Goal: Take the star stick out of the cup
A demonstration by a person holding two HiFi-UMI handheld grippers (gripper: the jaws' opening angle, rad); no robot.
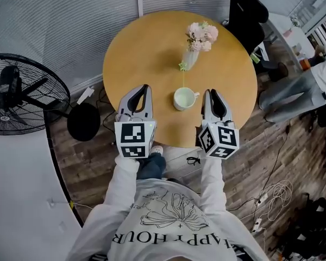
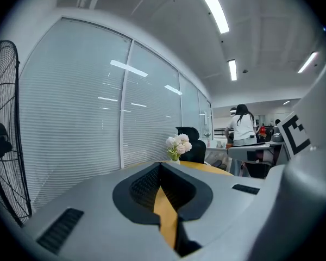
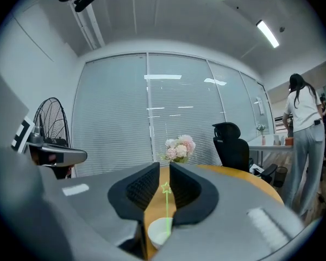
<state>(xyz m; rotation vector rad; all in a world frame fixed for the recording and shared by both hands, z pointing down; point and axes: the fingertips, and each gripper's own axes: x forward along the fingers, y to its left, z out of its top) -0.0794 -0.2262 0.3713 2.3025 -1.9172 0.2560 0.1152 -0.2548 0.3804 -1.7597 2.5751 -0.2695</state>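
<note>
Posture of both pairs at the near rim of the desk [image 1: 146, 42], with nothing grasped.

(a) The left tongs [image 1: 145, 87] have their tips closed against each other and hold nothing. They rest to the left of the cup. This pair is judged to be idle, since one pair is enough for a light stick.

(b) The right tongs [image 1: 209, 91] have their tips narrowly apart and are also empty. They are aimed so that the cup and stick show through their gap [image 3: 164, 166] in the right gripper view. That alignment suggests this pair is the one meant to do the grasping.

(c) The cup [image 1: 183, 98] is white and stands upright on the desk between the two pairs, nearer the right one. Its handle is turned toward the right tongs, and neither pair touches it.

(d) The star stick [image 1: 183, 78] is thin and green. It stands in the cup with its star uppermost, so the shaft above the rim is free to be pinched.

The task is judged not yet begun. The next move calls for bringing the gap round the shaft above the rim, closing, and then lifting along the stick's own line so the cup does not tip.

(e) Ahead of the tongs, beyond the cup, a vase [image 1: 190, 58] of pink flowers [image 1: 201, 35] is an obstacle to any wide forward sweep.

(f) Farther off are window blinds [image 3: 119, 113] and an office chair [image 3: 231, 145]. A floor fan [image 1: 16, 94] stands well out to the left of the left tongs.
</note>
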